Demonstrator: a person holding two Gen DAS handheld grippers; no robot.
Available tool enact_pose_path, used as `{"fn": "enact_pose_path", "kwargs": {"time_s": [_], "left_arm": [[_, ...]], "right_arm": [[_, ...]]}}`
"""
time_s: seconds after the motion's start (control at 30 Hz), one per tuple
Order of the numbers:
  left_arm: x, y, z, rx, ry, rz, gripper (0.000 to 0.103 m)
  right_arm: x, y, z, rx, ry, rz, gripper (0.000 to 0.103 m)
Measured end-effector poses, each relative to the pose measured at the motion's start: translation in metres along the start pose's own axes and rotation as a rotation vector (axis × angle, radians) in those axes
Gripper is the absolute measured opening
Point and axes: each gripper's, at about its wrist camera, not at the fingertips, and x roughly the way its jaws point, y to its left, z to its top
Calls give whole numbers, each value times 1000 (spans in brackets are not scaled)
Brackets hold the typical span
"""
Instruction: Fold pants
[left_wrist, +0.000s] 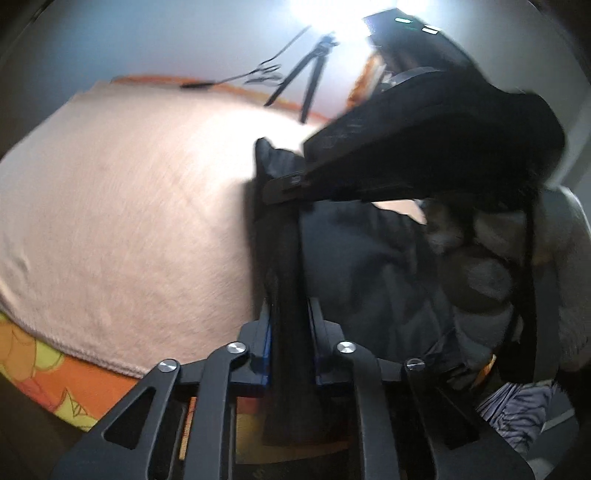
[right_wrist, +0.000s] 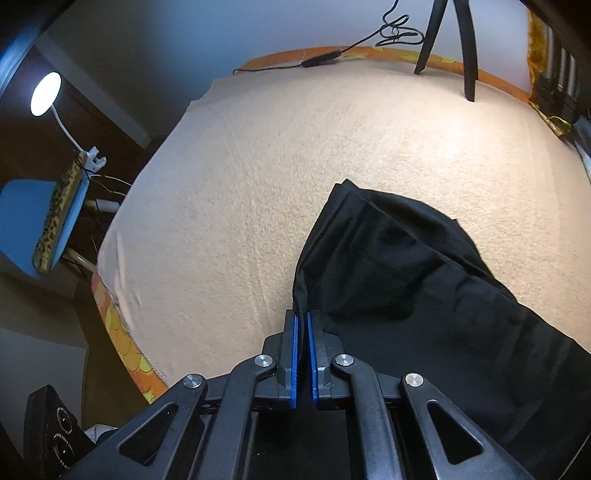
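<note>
My right hand-held gripper (right_wrist: 303, 325) is pinched tight on a fold at the edge of the black pants (right_wrist: 424, 280), which lie on the peach towel (right_wrist: 258, 184) covering the counter. My left hand-held gripper (left_wrist: 290, 314) is clamped on a bunched strip of the same dark fabric.

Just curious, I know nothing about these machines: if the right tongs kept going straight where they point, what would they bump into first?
Probably the black pants they already pinch, then the peach blanket underneath.
</note>
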Motion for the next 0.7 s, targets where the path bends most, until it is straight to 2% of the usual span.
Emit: {"fn": "enact_pose_path", "kwargs": {"time_s": [0.1, 0.13, 0.17, 0.23, 0.33, 0.37, 0.47, 0.53, 0.7], "left_arm": [[1, -18, 0, 64, -27, -17, 13], [2, -23, 0, 80, -33, -24, 13], [4, -29, 0, 91, -38, -28, 13], [5, -35, 1, 102, -39, -42, 13], [7, -43, 2, 111, -37, -60, 13], [7, -45, 2, 114, -38, -63, 13], [7, -49, 4, 115, -40, -73, 13], [7, -51, 5, 125, -42, -80, 13], [4, -71, 6, 183, -49, -106, 13]], "right_arm": [[-5, 0, 6, -16, 5, 26, 10], [-7, 0, 7, -19, 10, 23, 24], [-7, 2, 9, -16, 16, 16, 46], [-9, 1, 12, -13, 29, -6, 51], [-7, -2, 14, -11, 41, -19, 48], [-8, -5, 13, -9, 37, -28, 36], [-10, -9, 10, 1, 22, -27, 18], [-15, -12, 7, -2, 3, -24, 11], [-40, -27, -1, 20, -60, 16, 4]]}}
